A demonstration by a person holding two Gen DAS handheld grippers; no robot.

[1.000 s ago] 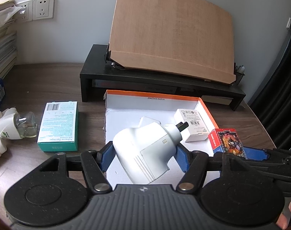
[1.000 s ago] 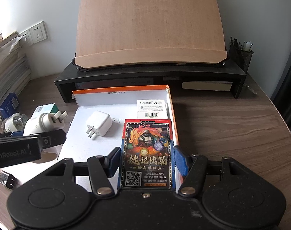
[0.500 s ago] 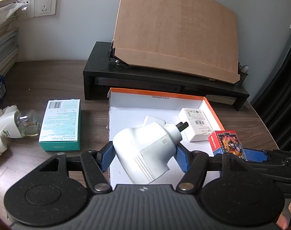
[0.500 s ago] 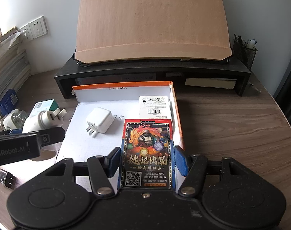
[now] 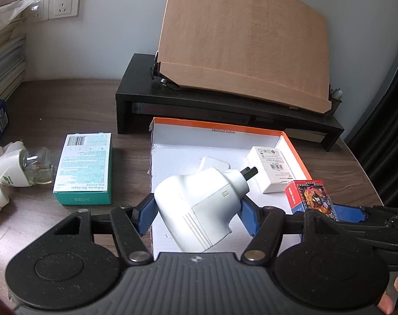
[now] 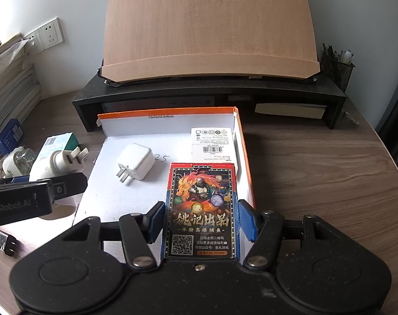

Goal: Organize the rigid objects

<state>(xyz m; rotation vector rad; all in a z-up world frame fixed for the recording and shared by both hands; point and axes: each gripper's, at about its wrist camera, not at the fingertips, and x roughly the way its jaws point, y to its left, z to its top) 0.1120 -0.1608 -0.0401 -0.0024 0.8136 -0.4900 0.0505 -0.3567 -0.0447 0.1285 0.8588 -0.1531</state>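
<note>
Right wrist view: two items already lie in our tray (image 6: 172, 113). Our right gripper (image 6: 201, 220) clamps the card box (image 6: 201, 204), our left gripper (image 5: 196, 214) the white plug (image 5: 199, 204); the bandage box (image 5: 83, 168) waits on the table (image 5: 67, 99).

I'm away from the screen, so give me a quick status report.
Left gripper shut on white plug adapter. Right gripper shut on card box, over tray. Small charger, white carton already inside.

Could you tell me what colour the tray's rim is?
Orange, on the white tray; clearest in the right wrist view.
</note>
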